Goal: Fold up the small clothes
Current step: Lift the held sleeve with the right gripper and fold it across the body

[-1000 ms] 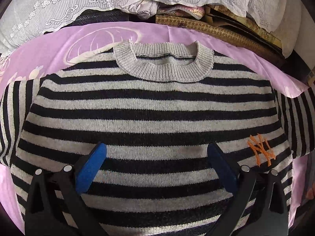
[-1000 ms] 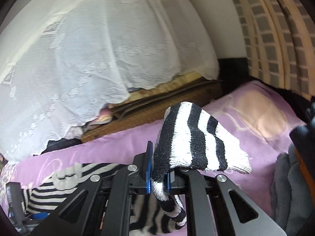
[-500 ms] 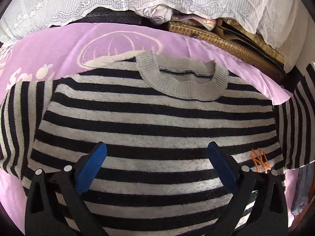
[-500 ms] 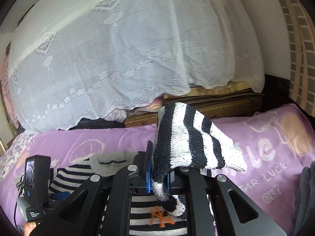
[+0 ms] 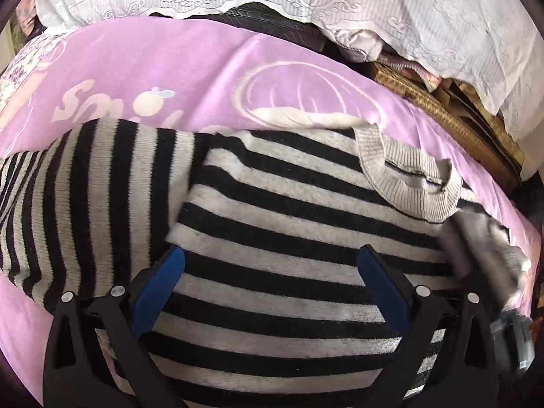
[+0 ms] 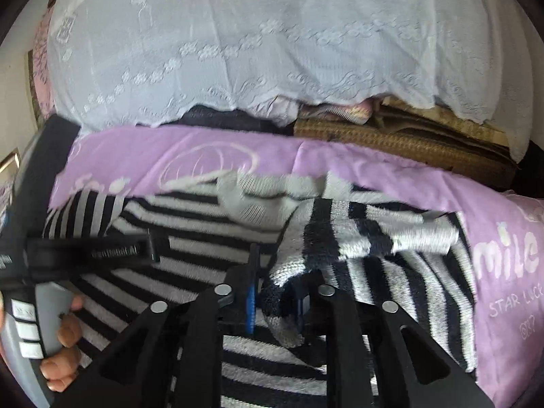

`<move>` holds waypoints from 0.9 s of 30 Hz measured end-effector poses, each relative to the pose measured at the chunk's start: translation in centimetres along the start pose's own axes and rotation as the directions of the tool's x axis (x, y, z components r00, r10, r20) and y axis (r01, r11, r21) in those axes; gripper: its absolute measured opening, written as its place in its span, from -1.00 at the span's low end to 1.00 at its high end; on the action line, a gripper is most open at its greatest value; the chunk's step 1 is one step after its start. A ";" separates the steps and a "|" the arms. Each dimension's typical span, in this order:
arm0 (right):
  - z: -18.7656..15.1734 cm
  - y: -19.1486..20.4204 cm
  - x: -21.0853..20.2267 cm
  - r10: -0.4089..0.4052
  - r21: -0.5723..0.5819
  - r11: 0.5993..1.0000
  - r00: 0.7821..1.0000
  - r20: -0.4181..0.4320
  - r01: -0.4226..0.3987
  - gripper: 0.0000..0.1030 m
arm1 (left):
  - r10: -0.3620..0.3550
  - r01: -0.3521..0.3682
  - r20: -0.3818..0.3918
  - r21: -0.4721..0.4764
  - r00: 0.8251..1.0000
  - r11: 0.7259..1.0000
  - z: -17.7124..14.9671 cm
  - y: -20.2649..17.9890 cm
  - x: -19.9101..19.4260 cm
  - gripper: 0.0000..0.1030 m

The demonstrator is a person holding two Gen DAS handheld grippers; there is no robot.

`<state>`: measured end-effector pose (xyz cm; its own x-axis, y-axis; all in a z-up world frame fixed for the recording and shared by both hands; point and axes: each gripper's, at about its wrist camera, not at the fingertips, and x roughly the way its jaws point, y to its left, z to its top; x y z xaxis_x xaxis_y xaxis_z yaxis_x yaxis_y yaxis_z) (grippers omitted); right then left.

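Observation:
A black-and-grey striped sweater [image 5: 289,238] lies flat on a purple sheet [image 5: 153,68], its grey collar [image 5: 408,183] at the far right. My left gripper [image 5: 270,282] hovers open over the sweater's chest, nothing between its blue pads. The sweater's left sleeve [image 5: 85,204] lies spread out at the left. In the right wrist view, the other sleeve [image 6: 367,234] lies folded across the sweater body [image 6: 190,238]. My right gripper [image 6: 275,306] has its jaws opening, and the cuff sits loosely between them with a gap beside one pad.
A white lace cloth [image 6: 238,51] covers a pile behind the sheet, with a woven mat [image 6: 391,139] under it. A person's hand [image 6: 64,336] holds the left gripper's handle at the lower left. Dark clothing lies off the sheet's right edge.
My right gripper swung down and left, carrying the sleeve over the sweater body, and its jaws have loosened. The left gripper slid left, so the left sleeve now fills its left side.

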<state>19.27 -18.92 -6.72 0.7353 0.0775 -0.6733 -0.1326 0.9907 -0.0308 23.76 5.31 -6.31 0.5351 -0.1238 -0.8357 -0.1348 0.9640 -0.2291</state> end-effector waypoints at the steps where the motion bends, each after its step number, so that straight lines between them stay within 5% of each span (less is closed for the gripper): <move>1: -0.3 0.7 0.5 0.019 -0.030 0.999 0.999 -0.034 -0.020 -0.18 | -0.017 0.017 -0.004 -0.008 1.000 1.000 0.1 0.3 0.0 0.91; 3: -0.9 1.9 0.5 0.032 -0.085 0.996 0.998 -0.054 -0.036 0.07 | -0.031 0.031 -0.010 -0.018 0.999 0.999 0.2 0.6 0.1 0.91; 8: -1.8 1.6 -2.8 0.087 -0.090 0.992 0.995 -0.040 -0.090 0.25 | -0.003 0.004 -0.015 0.032 1.000 0.999 -0.1 -0.4 -0.2 0.91; 12: -2.5 -0.3 -8.0 0.174 -0.051 0.984 0.984 0.043 -0.172 0.48 | -0.027 0.027 0.000 0.067 1.000 0.997 -0.4 -1.2 -1.1 0.91; 14: -2.4 -1.4 -9.3 0.132 -0.026 0.991 0.988 0.082 -0.130 0.48 | -0.014 0.013 0.011 0.090 1.000 0.996 -0.7 -1.8 -1.4 0.91; 16: -2.1 -3.2 -10.0 -0.018 0.046 0.999 0.993 0.119 0.013 0.46 | 0.010 -0.011 0.015 0.116 1.000 0.993 -1.0 -2.4 -1.3 0.91; 19: -1.8 -7.4 -8.2 -0.112 0.267 0.959 0.992 0.055 0.093 -0.24 | 0.022 -0.024 0.014 0.146 1.000 0.989 -1.2 -3.2 -1.2 0.91; 20: -1.9 -8.1 -7.4 -0.105 0.320 0.943 0.994 0.033 0.089 -0.39 | 0.028 -0.031 0.018 0.152 0.999 0.988 -1.3 -3.3 -1.3 0.91; 23: -1.3 -6.8 -4.0 -0.060 0.313 0.947 0.998 -0.038 0.068 -0.39 | 0.058 -0.063 0.033 0.160 0.998 0.985 -1.4 -3.4 -1.3 0.91; 27: -1.0 -1.6 0.3 0.184 0.221 0.964 0.972 -0.147 -0.149 -0.39 | 0.085 -0.088 0.025 0.155 0.996 0.984 -1.3 -3.2 -0.8 0.91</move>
<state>19.03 -20.55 -7.60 0.5926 0.2409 -0.7686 -0.0907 0.9681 0.2335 22.67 2.06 -5.55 0.5423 -0.0355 -0.8395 -0.0506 0.9959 -0.0748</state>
